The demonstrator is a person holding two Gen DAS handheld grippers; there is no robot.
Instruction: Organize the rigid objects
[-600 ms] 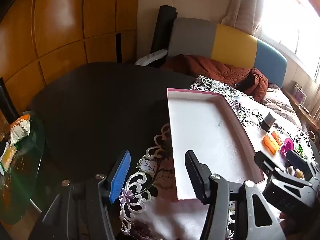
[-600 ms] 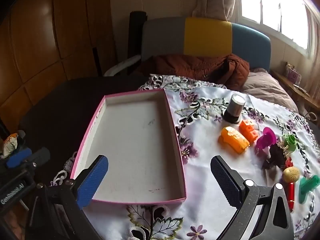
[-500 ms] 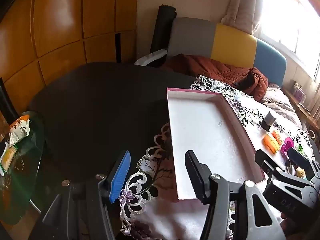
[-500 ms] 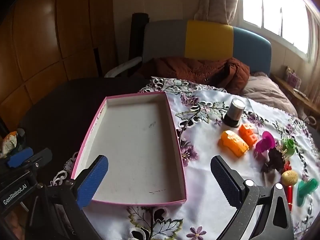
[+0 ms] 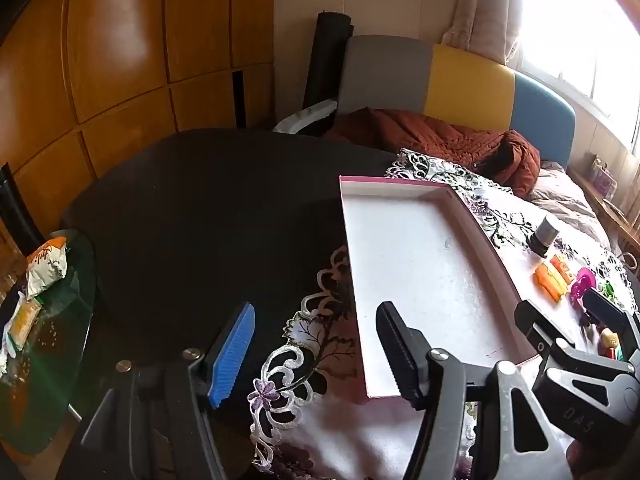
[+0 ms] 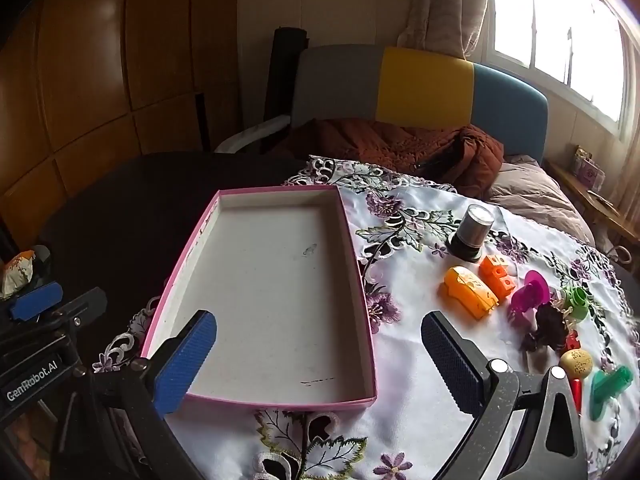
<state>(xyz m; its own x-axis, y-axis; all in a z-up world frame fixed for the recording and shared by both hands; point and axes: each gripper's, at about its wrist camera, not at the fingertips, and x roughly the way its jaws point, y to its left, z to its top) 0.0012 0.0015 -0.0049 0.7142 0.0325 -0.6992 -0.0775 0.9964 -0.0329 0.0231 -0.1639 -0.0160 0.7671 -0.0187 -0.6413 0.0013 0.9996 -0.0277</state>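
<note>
Your left tongs (image 5: 316, 350) and right tongs (image 6: 320, 354) gaping empty, pink tray (image 6: 362, 300) running lengthwise toward frame top, orange toy (image 6: 470, 292) lying diagonally at right.

Ahead of our tongs, a grey, yellow and blue headboard (image 6: 420, 84), glossy wooden wall panels (image 5: 120, 60) to our left, bright curtained window (image 6: 560, 40) to our right.

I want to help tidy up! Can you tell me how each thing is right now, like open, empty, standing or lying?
Left tongs: open, holding nothing.
Right tongs: open, holding nothing.
Pink box: lidless, empty, flat on the tablecloth.
Silver-capped bottle: standing upright, cap on.
Orange car: lying on the cloth, outside the box.
Orange block: on the cloth, beside the car.
Magenta toy: tipped on its side.
Green clip: lying flat.
</note>
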